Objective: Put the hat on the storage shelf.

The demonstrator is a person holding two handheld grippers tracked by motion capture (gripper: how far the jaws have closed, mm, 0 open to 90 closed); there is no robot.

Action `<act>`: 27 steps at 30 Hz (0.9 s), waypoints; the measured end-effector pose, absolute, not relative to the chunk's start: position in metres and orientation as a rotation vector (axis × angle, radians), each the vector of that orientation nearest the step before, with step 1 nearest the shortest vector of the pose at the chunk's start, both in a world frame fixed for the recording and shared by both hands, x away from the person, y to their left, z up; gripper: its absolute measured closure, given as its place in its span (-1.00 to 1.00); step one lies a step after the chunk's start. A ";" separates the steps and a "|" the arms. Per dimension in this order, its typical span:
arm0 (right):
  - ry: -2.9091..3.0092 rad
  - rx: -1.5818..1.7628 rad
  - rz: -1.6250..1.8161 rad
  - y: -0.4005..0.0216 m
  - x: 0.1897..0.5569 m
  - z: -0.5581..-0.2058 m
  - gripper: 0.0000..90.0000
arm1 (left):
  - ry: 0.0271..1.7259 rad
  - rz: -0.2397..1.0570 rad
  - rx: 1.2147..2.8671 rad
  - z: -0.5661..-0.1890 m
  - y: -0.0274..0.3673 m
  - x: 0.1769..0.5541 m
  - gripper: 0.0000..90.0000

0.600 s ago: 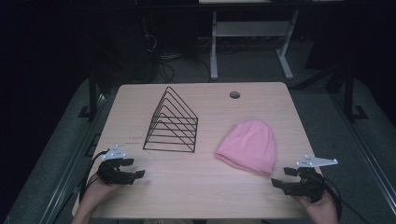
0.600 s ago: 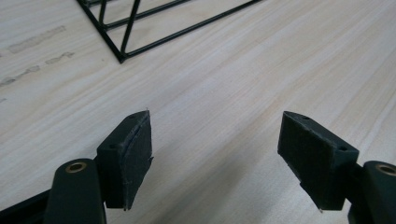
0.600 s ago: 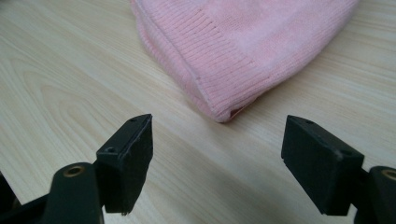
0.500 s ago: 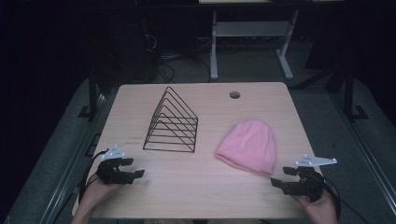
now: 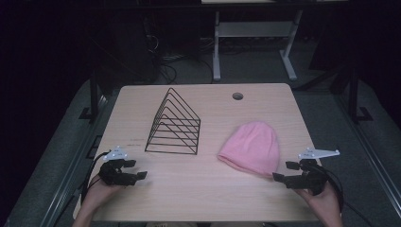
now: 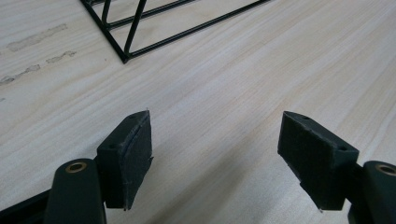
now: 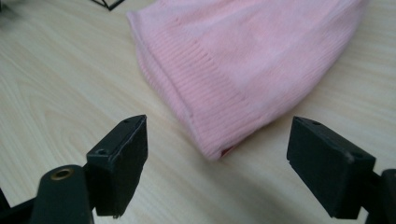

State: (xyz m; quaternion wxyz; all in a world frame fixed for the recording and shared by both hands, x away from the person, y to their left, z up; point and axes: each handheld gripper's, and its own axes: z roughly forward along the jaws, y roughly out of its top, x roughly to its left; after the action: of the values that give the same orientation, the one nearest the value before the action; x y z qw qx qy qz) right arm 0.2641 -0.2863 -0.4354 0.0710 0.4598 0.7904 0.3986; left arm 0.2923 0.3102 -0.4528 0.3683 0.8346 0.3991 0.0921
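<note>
We hold both the left gripper [image 5: 137,176] and right gripper [image 5: 280,178] spread and empty; the soft, light pink beanie [image 5: 250,147], at twelve o'clock from the right one, looks best pinched at its ribbed cuff [image 7: 196,107].

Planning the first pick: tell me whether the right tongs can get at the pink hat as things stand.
Probably yes. The right tongs stand open beside the pink hat, its ribbed brim facing them across bare table, nothing between.
</note>
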 end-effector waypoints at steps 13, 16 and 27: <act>2.450 1.401 1.149 -0.283 0.312 -0.417 -0.57 | 1.047 0.230 2.100 -0.452 0.317 0.295 -0.42; 2.471 1.410 1.137 -0.280 0.323 -0.414 -0.56 | 1.047 0.228 2.097 -0.453 0.318 0.295 -0.42; 2.491 1.433 1.116 -0.279 0.362 -0.401 -0.56 | 1.051 0.229 2.094 -0.453 0.321 0.295 -0.42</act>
State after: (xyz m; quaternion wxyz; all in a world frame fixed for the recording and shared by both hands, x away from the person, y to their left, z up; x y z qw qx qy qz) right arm 0.3624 -0.2792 -0.4008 0.0295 0.4646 0.8077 0.3618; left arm 0.2952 0.3214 -0.4529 0.3836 0.8214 0.4124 0.0898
